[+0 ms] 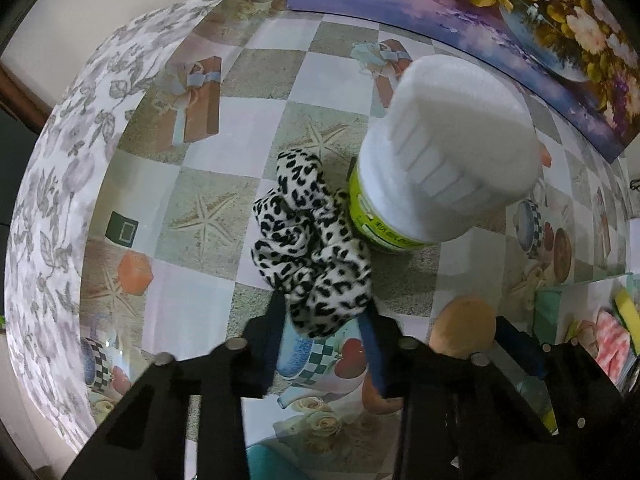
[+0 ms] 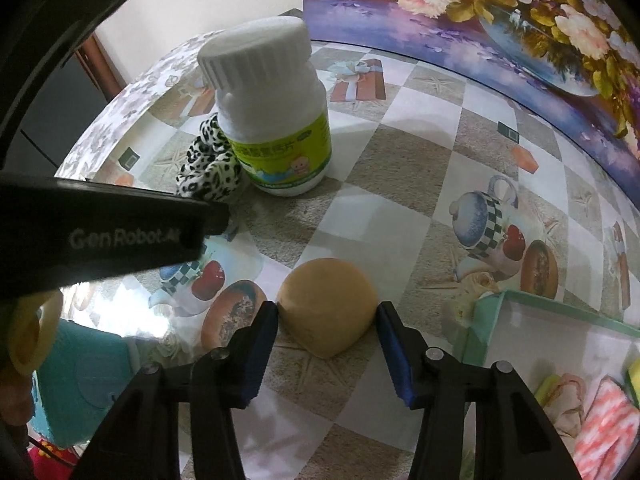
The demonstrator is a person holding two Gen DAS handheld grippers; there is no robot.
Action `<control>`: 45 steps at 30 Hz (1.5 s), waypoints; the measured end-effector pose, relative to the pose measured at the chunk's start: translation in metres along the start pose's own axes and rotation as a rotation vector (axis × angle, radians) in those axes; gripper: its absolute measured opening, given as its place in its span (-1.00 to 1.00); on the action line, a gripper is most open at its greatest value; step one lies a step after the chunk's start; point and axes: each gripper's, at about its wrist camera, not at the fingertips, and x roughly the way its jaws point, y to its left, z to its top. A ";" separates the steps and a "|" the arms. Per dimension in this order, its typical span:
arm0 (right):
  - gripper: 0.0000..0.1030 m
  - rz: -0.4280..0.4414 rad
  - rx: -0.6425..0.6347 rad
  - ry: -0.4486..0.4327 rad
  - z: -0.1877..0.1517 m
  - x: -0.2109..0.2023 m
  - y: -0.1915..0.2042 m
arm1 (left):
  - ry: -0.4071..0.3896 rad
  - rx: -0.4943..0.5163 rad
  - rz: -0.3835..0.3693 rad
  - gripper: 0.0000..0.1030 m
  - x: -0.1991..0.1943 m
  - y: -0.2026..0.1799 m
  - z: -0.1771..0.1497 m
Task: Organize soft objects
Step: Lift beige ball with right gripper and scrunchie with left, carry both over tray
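Note:
A black-and-white leopard-print scrunchie (image 1: pixel 312 236) lies on the table against a white pill bottle (image 1: pixel 444 152). My left gripper (image 1: pixel 324 320) is open, its blue-padded fingers on either side of the scrunchie's near end. A tan soft puff (image 2: pixel 326 306) lies on the table between the open fingers of my right gripper (image 2: pixel 326 320), which stand close to its sides. The puff (image 1: pixel 464 330) also shows in the left wrist view, and the scrunchie (image 2: pixel 210 166) and bottle (image 2: pixel 276 108) in the right wrist view. The left gripper's black body (image 2: pixel 100 236) crosses the right wrist view.
A mint-rimmed white tray (image 2: pixel 492 304) at the right holds pink and yellow soft items (image 2: pixel 604 420). A flower painting (image 2: pixel 500 12) leans along the table's far edge. A teal object (image 2: pixel 84 376) and a yellow ring (image 2: pixel 28 336) are at the lower left.

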 end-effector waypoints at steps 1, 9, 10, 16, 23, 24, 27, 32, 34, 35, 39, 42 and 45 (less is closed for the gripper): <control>0.06 0.001 0.002 0.000 0.000 -0.001 -0.001 | 0.001 -0.010 -0.012 -0.42 0.001 0.001 0.000; 0.02 0.004 0.014 0.003 -0.001 -0.003 -0.006 | -0.009 -0.033 -0.052 -0.57 -0.003 0.007 0.002; 0.01 0.004 0.020 0.004 -0.001 -0.003 -0.008 | -0.012 -0.037 -0.056 -0.58 -0.004 0.007 0.002; 0.01 0.006 0.047 -0.001 -0.001 -0.007 -0.018 | -0.029 -0.068 -0.064 -0.60 -0.015 0.022 -0.002; 0.01 0.011 0.075 -0.023 0.001 -0.019 -0.032 | -0.065 -0.120 -0.074 -0.65 -0.036 0.039 -0.009; 0.01 0.013 0.081 -0.027 0.001 -0.022 -0.034 | -0.073 -0.125 -0.074 -0.65 -0.040 0.041 -0.009; 0.01 0.015 0.088 -0.042 0.002 -0.032 -0.037 | -0.095 -0.135 -0.074 -0.65 -0.053 0.044 -0.011; 0.01 0.014 0.098 -0.073 0.002 -0.050 -0.038 | -0.140 -0.149 -0.074 -0.65 -0.074 0.050 -0.009; 0.01 0.014 0.105 -0.091 0.002 -0.060 -0.039 | -0.164 -0.154 -0.072 -0.65 -0.085 0.051 -0.009; 0.01 0.014 0.108 -0.100 0.002 -0.065 -0.039 | -0.177 -0.158 -0.072 -0.65 -0.091 0.051 -0.008; 0.01 0.013 0.126 -0.140 0.003 -0.088 -0.043 | -0.229 -0.163 -0.075 -0.65 -0.115 0.048 -0.009; 0.01 0.009 0.154 -0.168 0.000 -0.107 -0.050 | -0.270 -0.153 -0.073 -0.65 -0.137 0.043 -0.016; 0.01 -0.010 0.180 -0.196 -0.003 -0.127 -0.058 | -0.309 -0.132 -0.070 -0.65 -0.156 0.035 -0.025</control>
